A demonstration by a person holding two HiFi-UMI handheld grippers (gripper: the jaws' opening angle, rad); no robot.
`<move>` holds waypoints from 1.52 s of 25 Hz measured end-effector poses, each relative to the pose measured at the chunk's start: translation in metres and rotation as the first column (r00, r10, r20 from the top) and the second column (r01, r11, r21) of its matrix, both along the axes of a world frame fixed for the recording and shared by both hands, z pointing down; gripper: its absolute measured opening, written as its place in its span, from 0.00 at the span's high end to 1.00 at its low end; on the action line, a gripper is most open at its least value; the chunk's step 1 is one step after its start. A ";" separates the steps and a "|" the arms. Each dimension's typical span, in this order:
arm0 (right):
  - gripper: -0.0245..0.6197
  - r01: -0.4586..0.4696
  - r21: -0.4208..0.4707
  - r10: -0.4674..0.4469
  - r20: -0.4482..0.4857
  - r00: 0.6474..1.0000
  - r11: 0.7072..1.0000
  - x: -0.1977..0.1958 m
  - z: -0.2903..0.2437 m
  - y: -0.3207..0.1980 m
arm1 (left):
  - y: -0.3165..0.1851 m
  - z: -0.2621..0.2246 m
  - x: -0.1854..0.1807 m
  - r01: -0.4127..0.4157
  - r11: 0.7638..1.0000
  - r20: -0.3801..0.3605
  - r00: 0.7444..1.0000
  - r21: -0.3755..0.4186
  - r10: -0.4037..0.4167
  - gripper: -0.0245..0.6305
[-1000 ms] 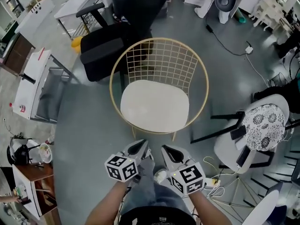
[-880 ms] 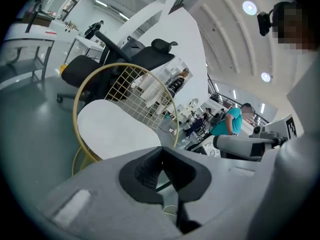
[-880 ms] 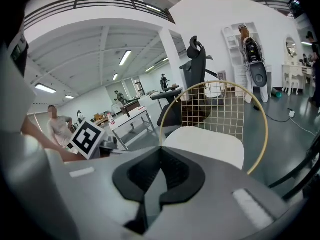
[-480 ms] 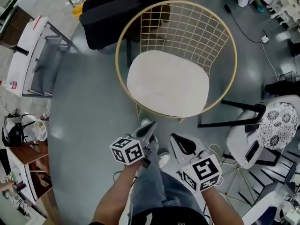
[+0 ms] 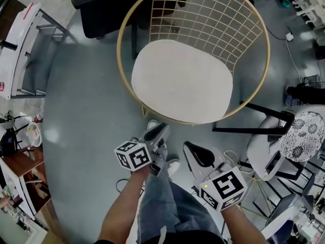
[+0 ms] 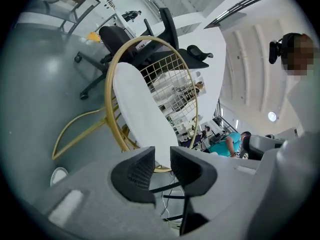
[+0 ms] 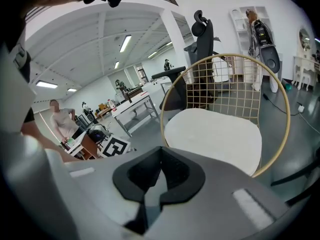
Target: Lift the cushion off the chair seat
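cushion: white pad, lying flat on the seat and filling most of it. Nothing is touching it, so it hasn't been lifted at all.
chair: gold wire bucket chair with a grid back curving round behind the cushion, standing on the grey floor.
left tongs: partly open. The jaws have just been opening and there's a clear gap with nothing in it. In the left gripper view that gap lines up with the near edge of the cushion, but the pad sits beyond the tips, not between them. In the head view the tips are just short of the chair's front rim, close but apart.
right tongs: closed, tips pressed together and empty. They sit further back from the chair than the left ones and point at the cushion's front edge, well short of it.
person: both forearms in the head view, jeans legs between them, and a light shoe between the two tongs.
around: black office chair right behind the gold one, and a white chair with a black-and-white patterned seat pad off to the right.
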State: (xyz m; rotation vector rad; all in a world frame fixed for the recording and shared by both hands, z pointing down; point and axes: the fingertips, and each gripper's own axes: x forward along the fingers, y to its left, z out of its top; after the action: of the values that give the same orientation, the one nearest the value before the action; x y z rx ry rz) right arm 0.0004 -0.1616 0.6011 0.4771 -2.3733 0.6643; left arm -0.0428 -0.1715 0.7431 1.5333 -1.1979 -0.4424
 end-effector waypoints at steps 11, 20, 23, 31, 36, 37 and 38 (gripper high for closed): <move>0.97 0.021 -0.044 -0.021 -0.008 1.000 0.999 -0.007 0.015 -0.010 | -0.020 0.038 0.015 -0.001 0.999 -0.140 0.990 -0.032 -0.003 0.63; 0.97 -0.001 -0.070 0.000 -0.018 1.000 0.998 -0.006 0.022 -0.017 | -0.037 0.031 0.023 -0.009 1.000 -0.222 0.975 0.008 0.010 0.64; 0.97 -0.002 -0.080 0.000 -0.023 1.000 0.997 -0.007 0.024 -0.018 | -0.041 0.031 0.022 -0.003 1.000 -0.222 0.975 -0.002 0.002 0.67; 0.97 -0.026 -0.102 0.022 -0.034 0.999 0.994 -0.009 0.024 -0.027 | -0.047 0.044 0.017 0.055 0.993 -0.223 0.972 -0.105 -0.077 0.88; 0.97 -0.048 -0.096 0.044 -0.036 0.998 0.994 -0.007 0.015 -0.035 | -0.048 0.027 0.017 0.039 0.997 -0.263 0.963 -0.072 -0.057 0.91; 0.97 -0.051 -0.096 0.048 -0.038 0.998 0.994 -0.007 0.014 -0.034 | -0.046 0.022 0.018 0.036 0.997 -0.270 0.961 -0.070 -0.054 0.91; 0.97 -0.055 -0.094 0.052 -0.038 0.998 0.994 -0.006 0.012 -0.034 | -0.045 0.018 0.018 0.033 0.997 -0.277 0.959 -0.068 -0.051 0.91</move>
State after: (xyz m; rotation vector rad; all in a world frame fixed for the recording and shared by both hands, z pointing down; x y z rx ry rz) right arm -0.0060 -0.1951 0.6132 0.5081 -2.2909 0.7824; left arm -0.0248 -0.2161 0.7606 1.3426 -1.0150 -0.6218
